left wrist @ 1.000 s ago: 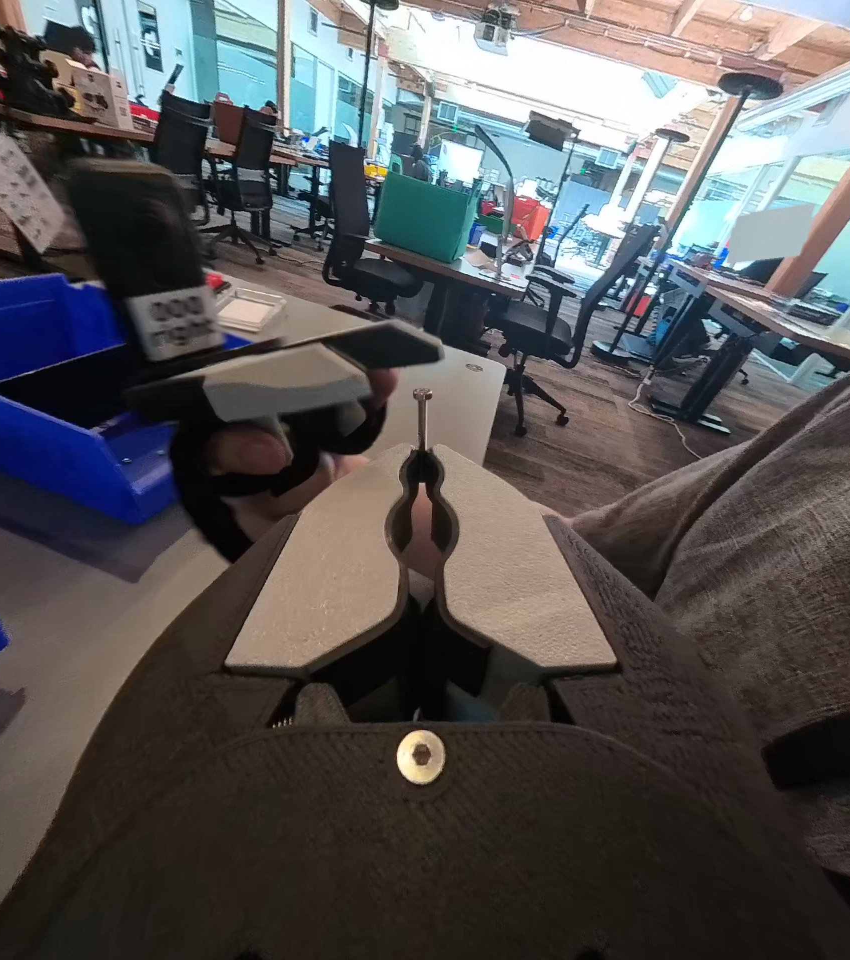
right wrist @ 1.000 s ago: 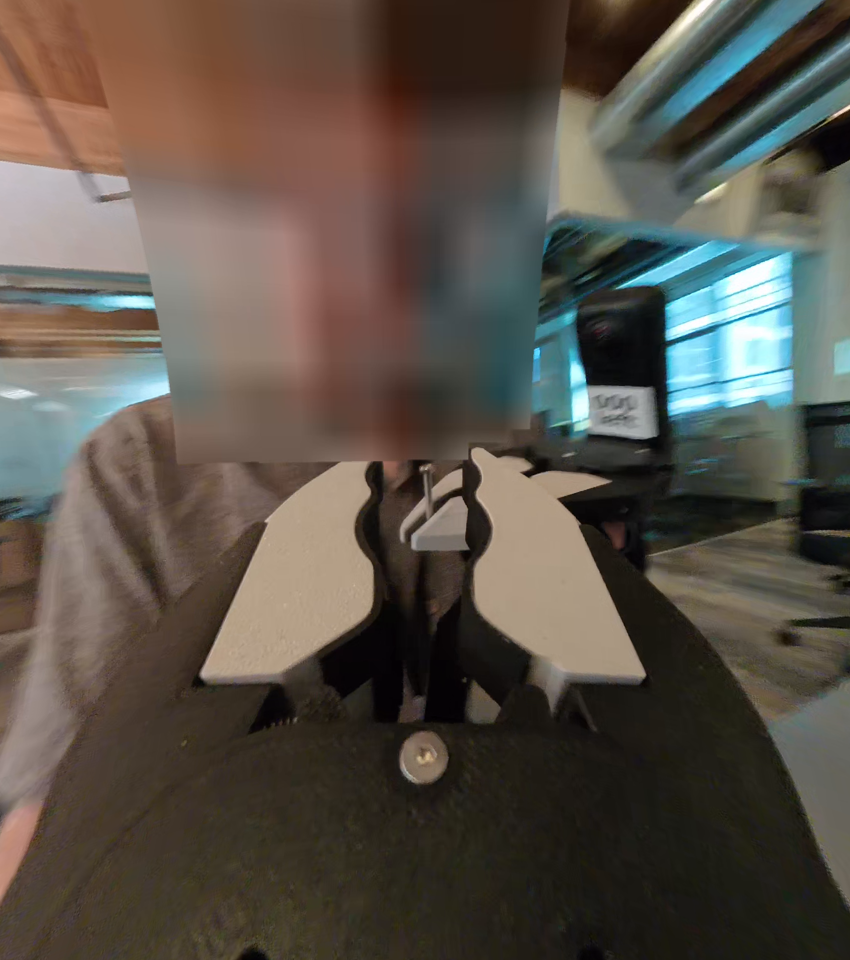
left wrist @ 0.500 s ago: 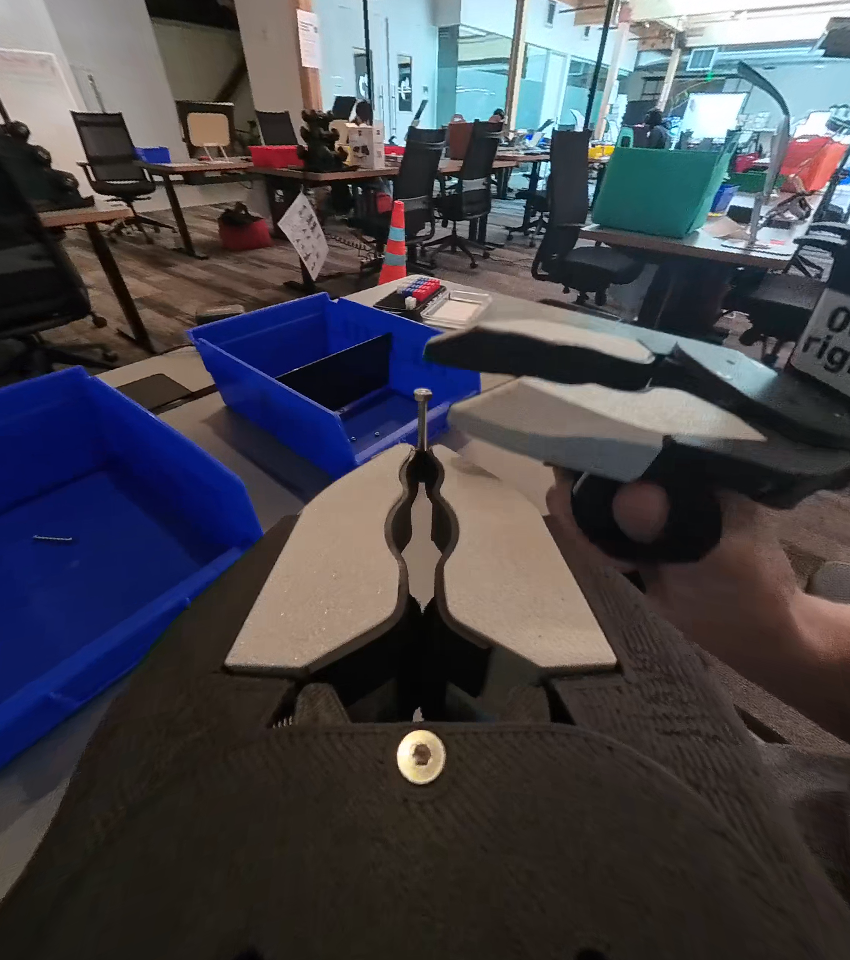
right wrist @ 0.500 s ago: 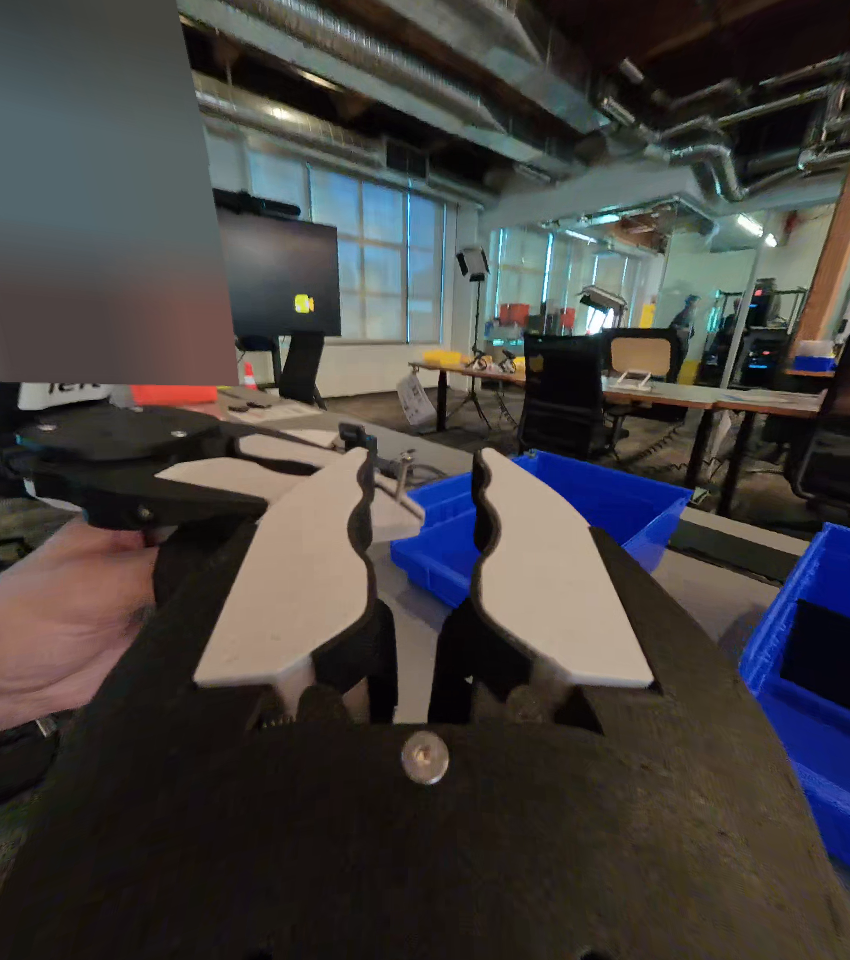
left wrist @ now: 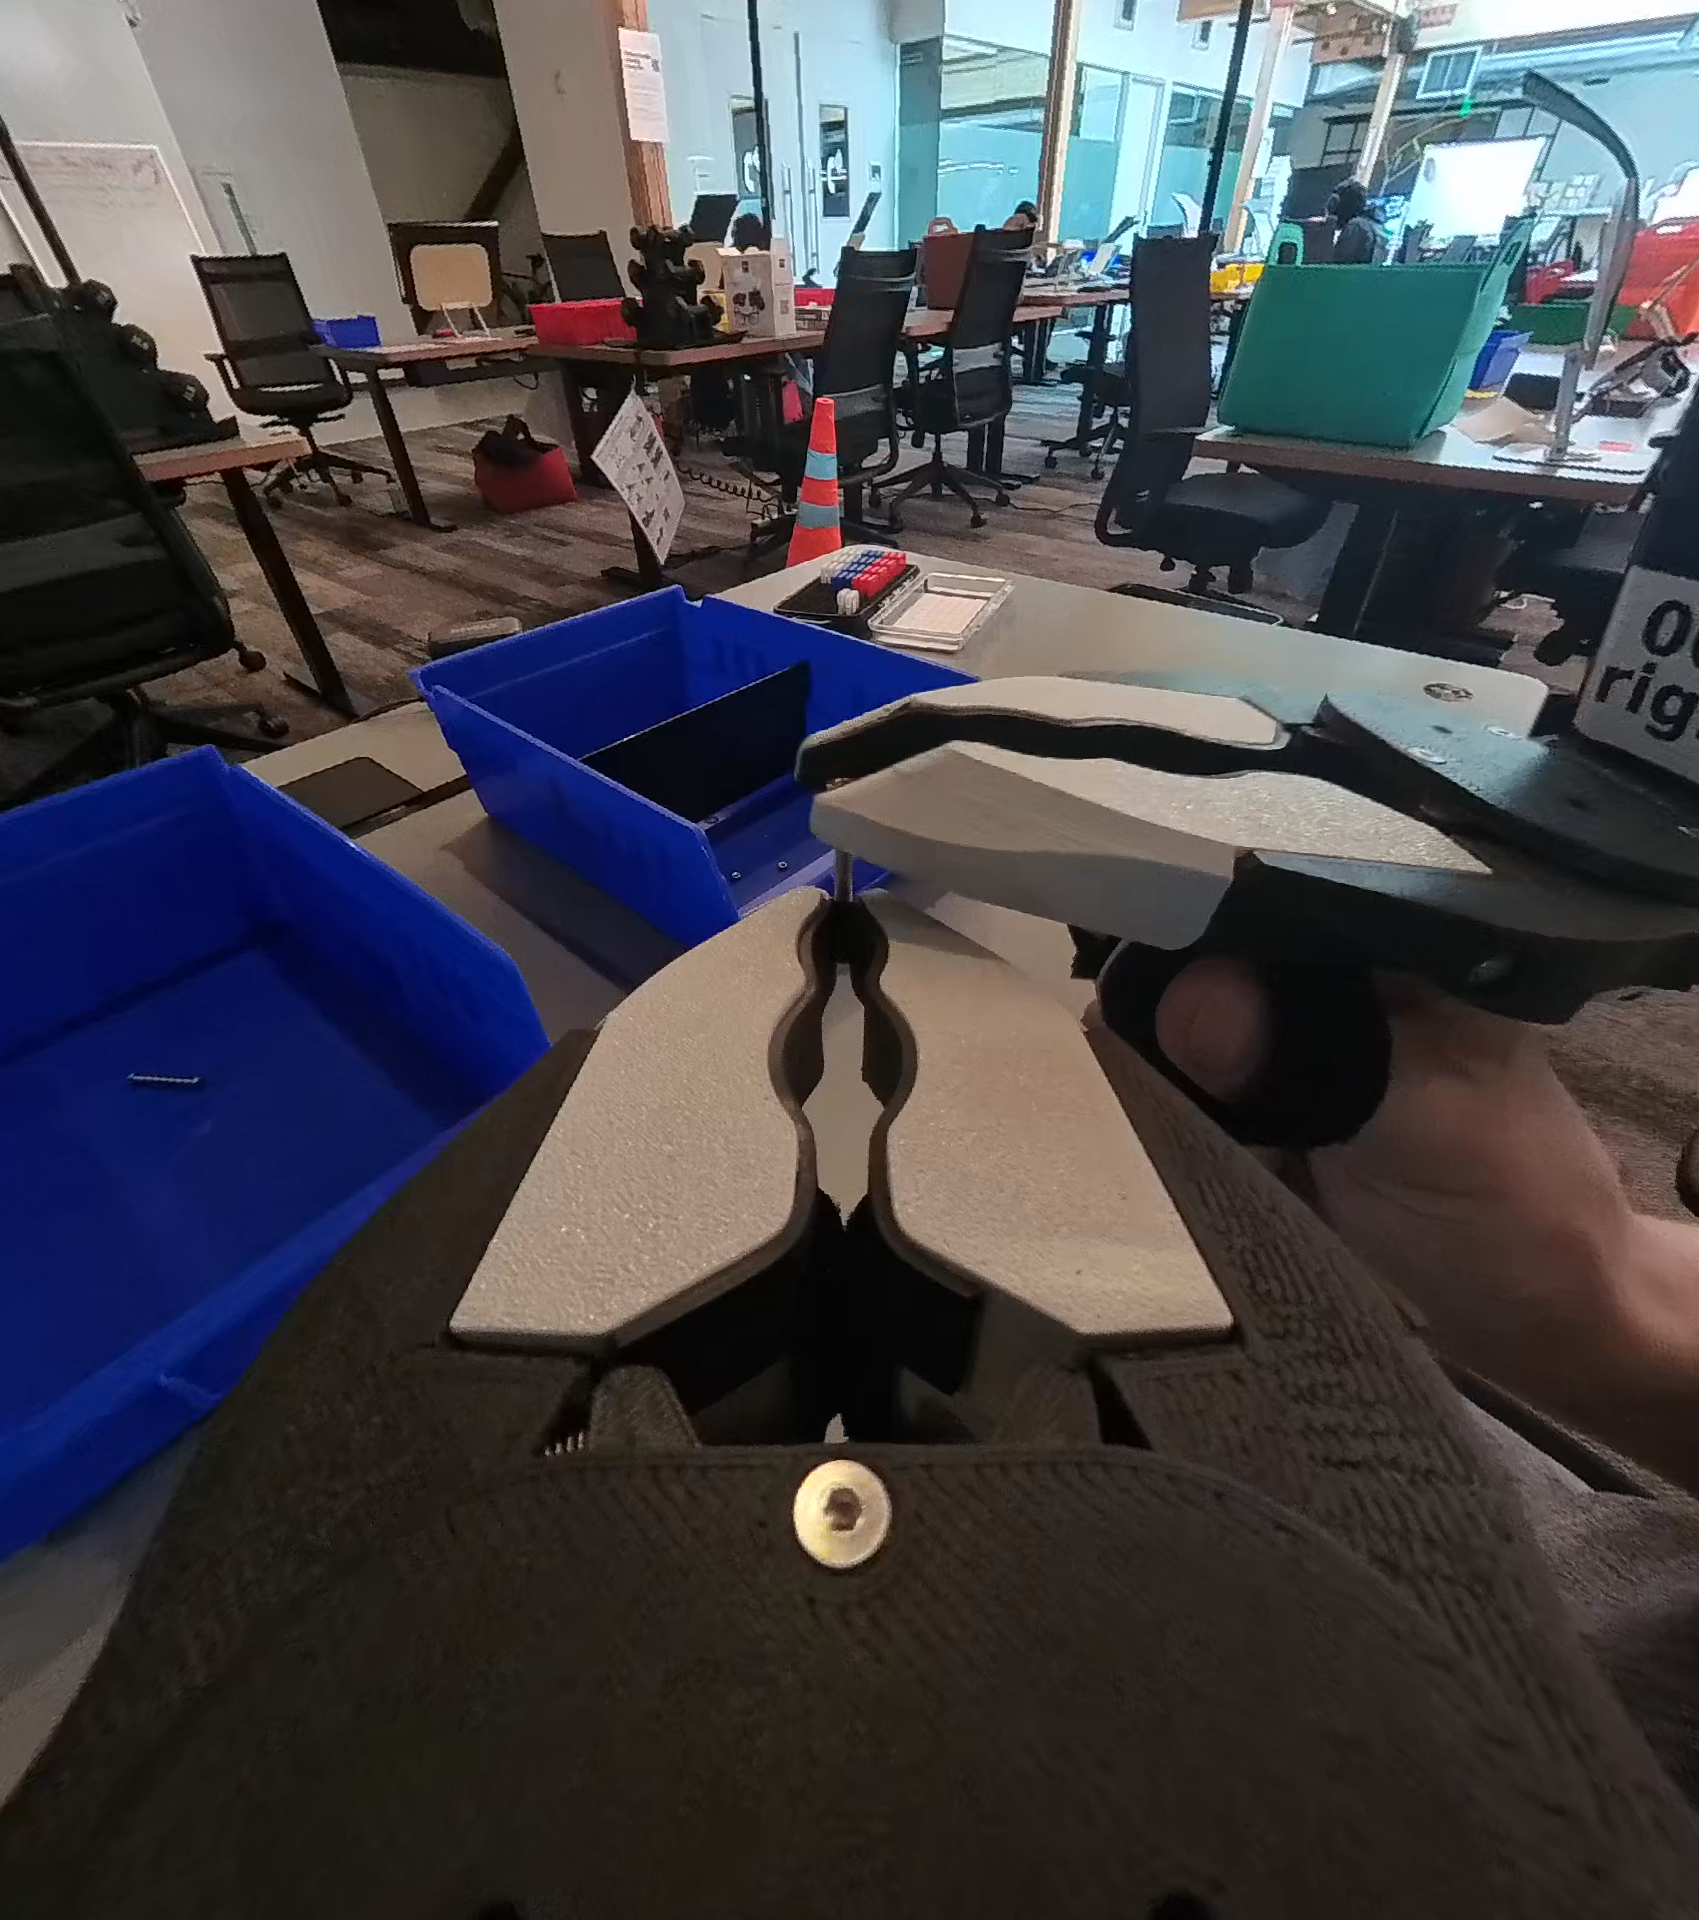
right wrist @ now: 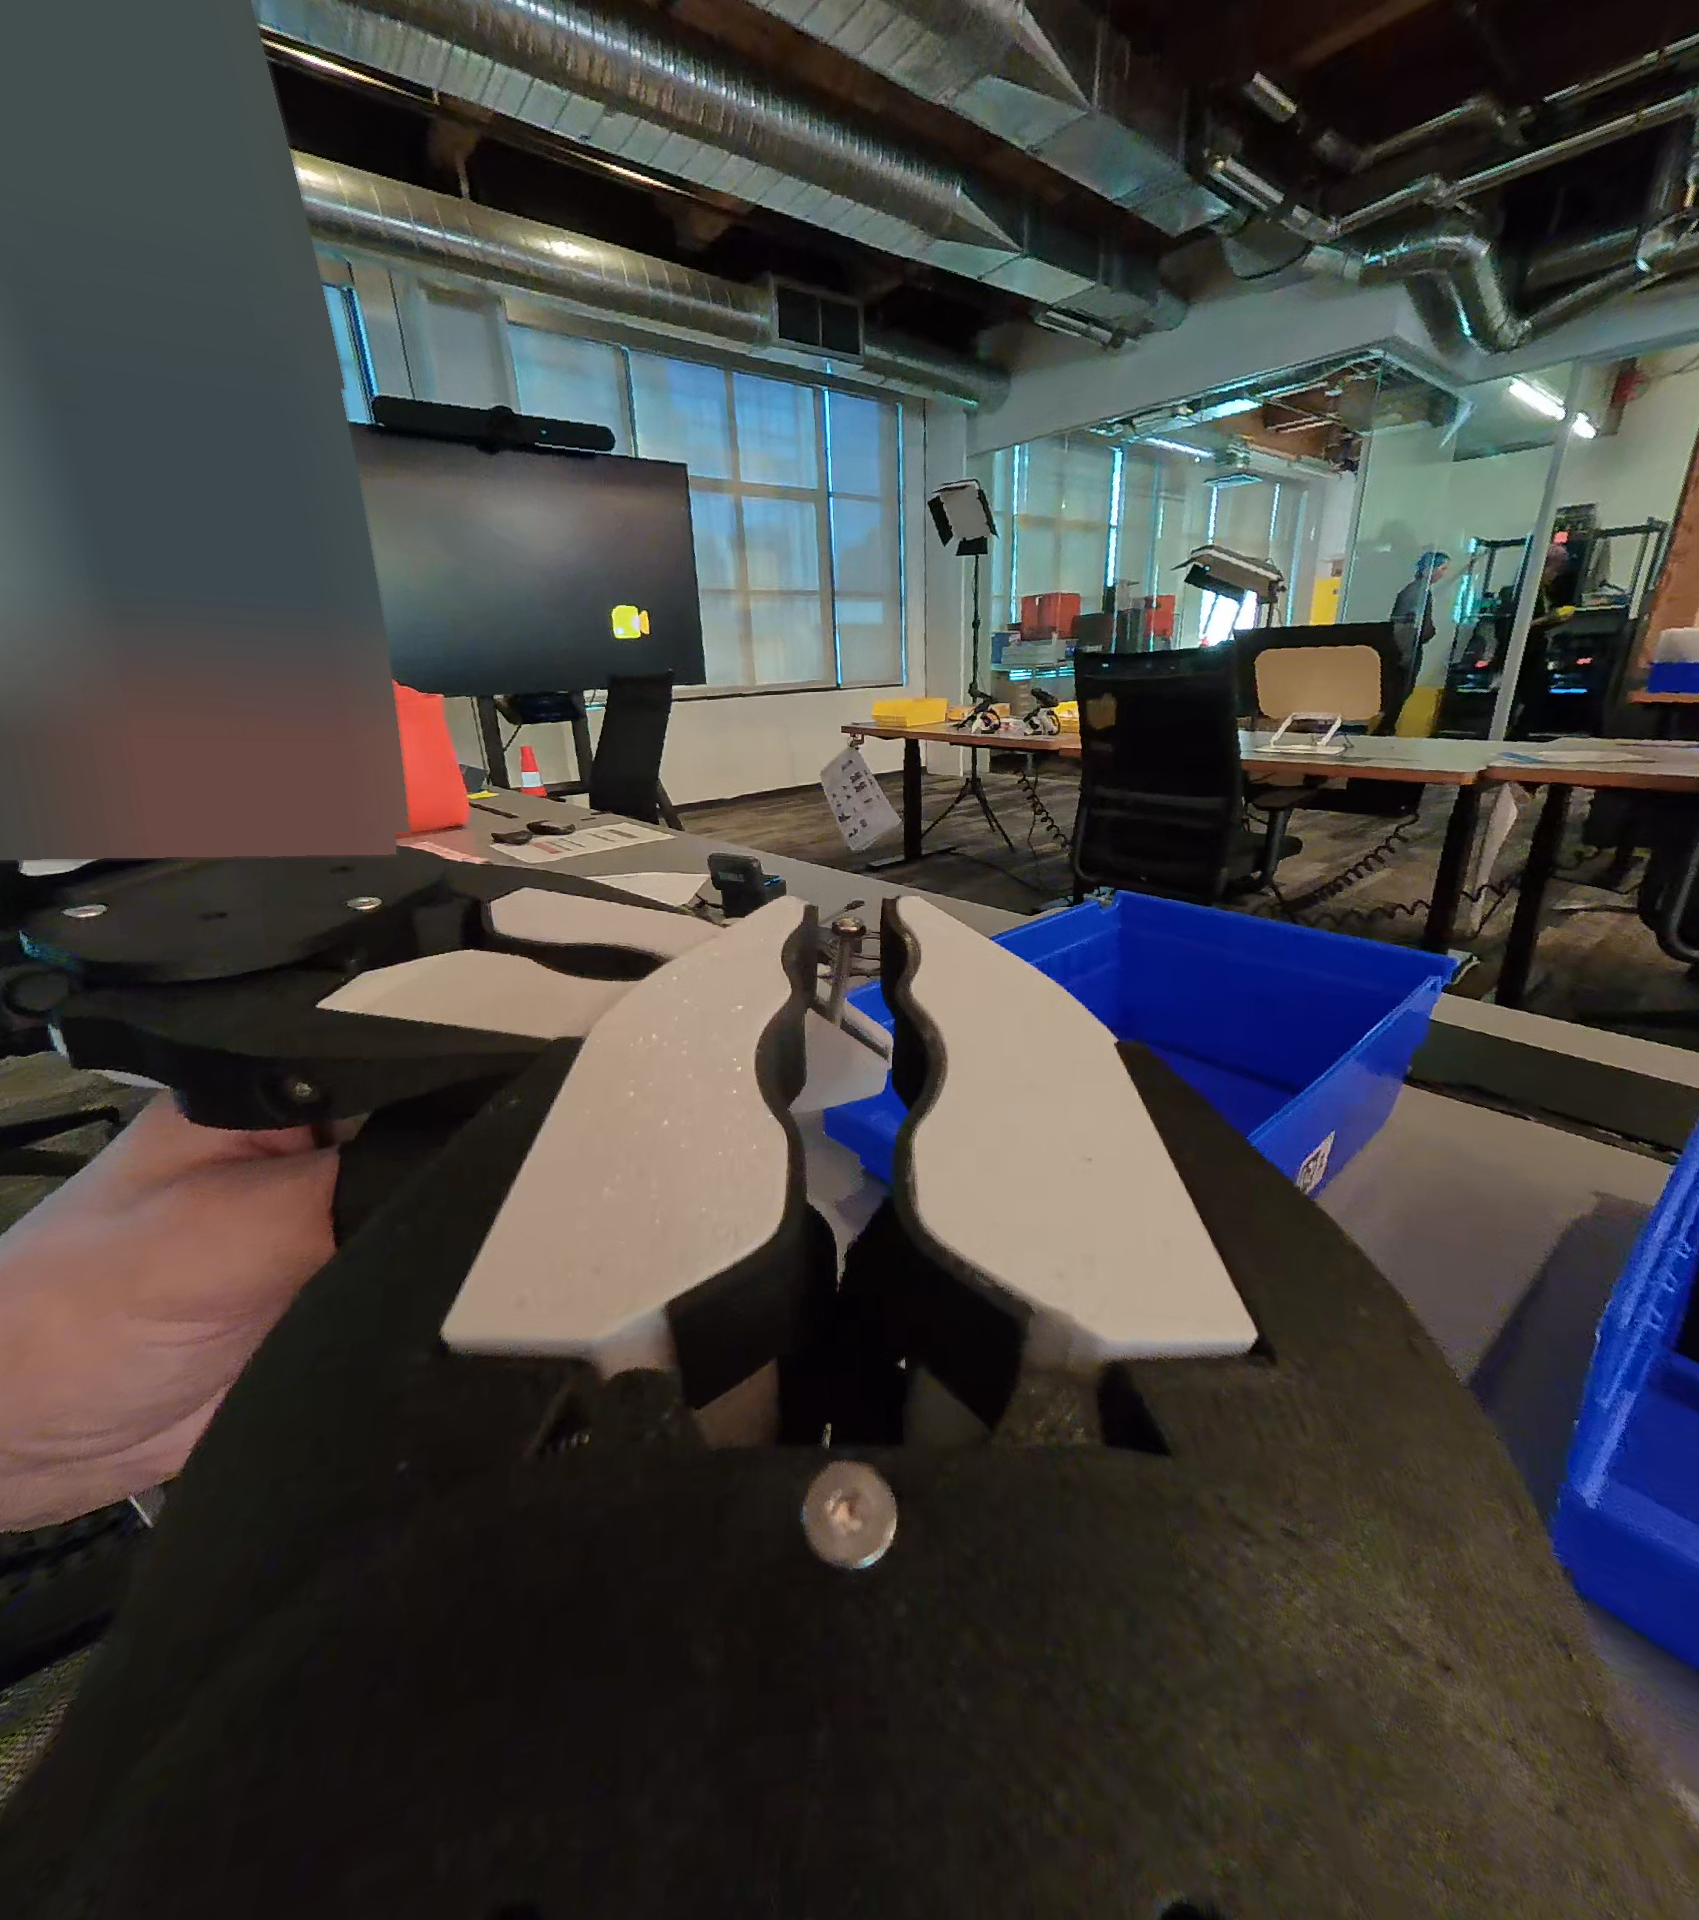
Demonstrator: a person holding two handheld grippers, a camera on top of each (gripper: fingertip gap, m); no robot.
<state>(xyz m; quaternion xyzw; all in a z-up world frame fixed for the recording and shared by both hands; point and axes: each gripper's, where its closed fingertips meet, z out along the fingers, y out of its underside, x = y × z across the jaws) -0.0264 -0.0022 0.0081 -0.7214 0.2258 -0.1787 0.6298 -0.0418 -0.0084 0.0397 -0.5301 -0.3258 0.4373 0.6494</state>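
Two tongs meet around one little metal screw, above the grey tabletop (left wrist: 554, 914).

At the left, a smooth blue plastic bin (left wrist: 149, 1039) holds one small screw (left wrist: 164, 1081) lying flat. The left tongs (left wrist: 843, 920) are squeezed shut on a thin upright screw (left wrist: 842, 873), so it stands steady. The right tongs (right wrist: 845, 914) are a little open, one rough grey finger on each side of the screw head (right wrist: 847, 928), not pinching it. Another blue bin (left wrist: 637, 727) sits just behind.
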